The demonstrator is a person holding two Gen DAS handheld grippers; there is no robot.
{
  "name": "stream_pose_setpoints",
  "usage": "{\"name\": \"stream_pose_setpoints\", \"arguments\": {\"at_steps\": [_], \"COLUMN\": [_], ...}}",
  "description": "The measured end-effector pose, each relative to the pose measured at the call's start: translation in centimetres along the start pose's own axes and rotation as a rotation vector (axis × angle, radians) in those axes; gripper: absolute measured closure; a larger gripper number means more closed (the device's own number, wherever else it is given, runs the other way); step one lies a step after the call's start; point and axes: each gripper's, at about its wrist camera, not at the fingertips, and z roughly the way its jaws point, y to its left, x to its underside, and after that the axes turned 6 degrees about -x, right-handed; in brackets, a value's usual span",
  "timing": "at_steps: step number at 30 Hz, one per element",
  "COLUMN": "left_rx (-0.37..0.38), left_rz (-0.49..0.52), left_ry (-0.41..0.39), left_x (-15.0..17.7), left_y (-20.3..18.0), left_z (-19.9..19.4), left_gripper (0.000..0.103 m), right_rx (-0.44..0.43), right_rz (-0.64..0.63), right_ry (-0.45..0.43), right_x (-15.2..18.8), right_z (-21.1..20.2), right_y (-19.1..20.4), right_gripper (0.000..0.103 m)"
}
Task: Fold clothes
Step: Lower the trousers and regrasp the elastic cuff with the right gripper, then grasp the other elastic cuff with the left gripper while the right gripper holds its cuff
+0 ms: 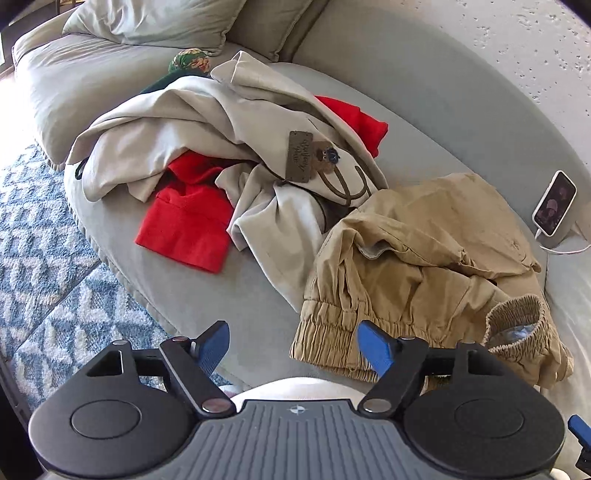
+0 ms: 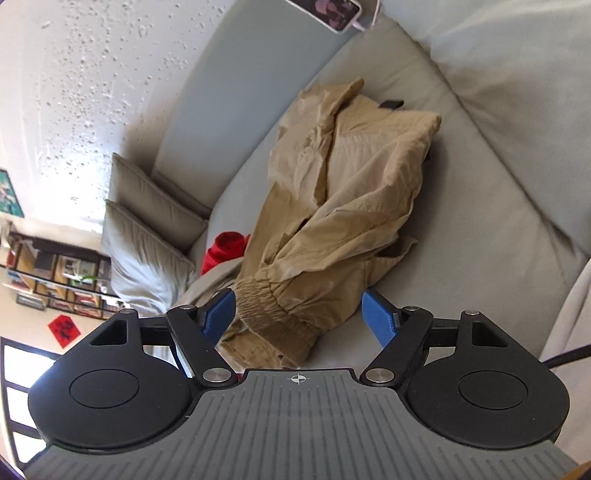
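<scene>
A crumpled tan jacket (image 1: 424,266) with elastic cuffs and hem lies on the grey sofa seat (image 1: 258,295). My left gripper (image 1: 295,347) hovers open just above the seat, its right finger over the jacket's gathered hem, nothing held. Further back lies a heap with a beige garment (image 1: 221,133) bearing a brown patch, and a red garment (image 1: 184,225) poking out beneath it. In the right wrist view the tan jacket (image 2: 343,206) stretches away from my right gripper (image 2: 299,314), which is open with the elastic cuff (image 2: 266,299) between its blue fingers, untouched as far as I can see.
A phone (image 1: 556,203) on a white cable leans against the sofa back at right. Grey cushions (image 1: 147,18) sit at the far end, with a green floral item (image 1: 190,62) behind the heap. A blue patterned rug (image 1: 44,229) covers the floor at left. Shelves (image 2: 55,273) stand far off.
</scene>
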Motion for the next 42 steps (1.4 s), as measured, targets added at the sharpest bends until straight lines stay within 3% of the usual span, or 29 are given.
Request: {"name": "stream_pose_setpoints", "arguments": {"at_steps": [2, 7, 9, 10, 14, 17, 21, 23, 24, 25, 28, 35, 37, 40, 42], "left_rx": [0.015, 0.021, 0.017, 0.017, 0.017, 0.016, 0.015, 0.014, 0.013, 0.016, 0.035, 0.103, 0.108, 0.116, 0.122], "left_rz": [0.012, 0.038, 0.036, 0.033, 0.027, 0.024, 0.02, 0.018, 0.017, 0.018, 0.03, 0.095, 0.117, 0.15, 0.16], "left_ry": [-0.002, -0.005, -0.012, -0.013, -0.016, -0.019, -0.023, -0.025, -0.024, -0.026, -0.043, -0.078, -0.059, -0.031, -0.021], "left_x": [-0.1, 0.2, 0.4, 0.5, 0.9, 1.2, 1.6, 1.8, 1.9, 1.9, 2.2, 2.8, 3.2, 3.9, 4.2], "left_y": [-0.3, -0.8, -0.6, -0.5, -0.2, 0.0, 0.2, 0.3, 0.3, 0.3, 0.0, -2.0, -2.8, -3.9, -4.1], "left_z": [0.1, -0.5, -0.9, -1.1, -1.6, -1.9, -2.4, -2.6, -2.8, -3.0, -4.0, -6.4, -6.2, -6.0, -6.0], "left_gripper": [0.03, 0.028, 0.025, 0.024, 0.023, 0.022, 0.021, 0.021, 0.021, 0.021, 0.021, 0.019, 0.019, 0.019, 0.019], "right_rx": [-0.029, 0.013, 0.045, 0.061, 0.134, 0.21, 0.249, 0.223, 0.21, 0.207, 0.2, 0.231, 0.263, 0.307, 0.291], "right_rz": [0.018, -0.105, -0.091, -0.038, 0.398, 0.455, 0.5, 0.453, 0.429, 0.386, 0.258, 0.064, 0.043, 0.05, 0.097], "right_ry": [0.046, 0.07, 0.076, 0.09, 0.146, 0.081, 0.11, 0.117, 0.12, 0.12, 0.119, -0.003, 0.011, 0.056, 0.053], "right_x": [0.0, 0.4, 0.4, 0.3, 0.5, 0.4, 0.7, 1.2, 1.5, 1.6, 2.1, 2.3, 2.2, 2.2, 2.4], "right_z": [1.8, 7.3, 8.9, 9.6, 11.9, 13.4, 15.1, 14.7, 14.5, 13.8, 11.6, 1.0, 0.1, -0.3, -0.6], "right_y": [0.9, 5.7, 6.9, 6.9, 4.0, 3.1, 1.4, 1.4, 1.4, 1.4, 1.7, -0.7, -2.0, -4.2, -5.1], "right_gripper": [0.027, 0.028, 0.025, 0.021, 0.018, 0.017, 0.017, 0.029, 0.06, 0.079, 0.091, 0.093, 0.091, 0.076, 0.067]}}
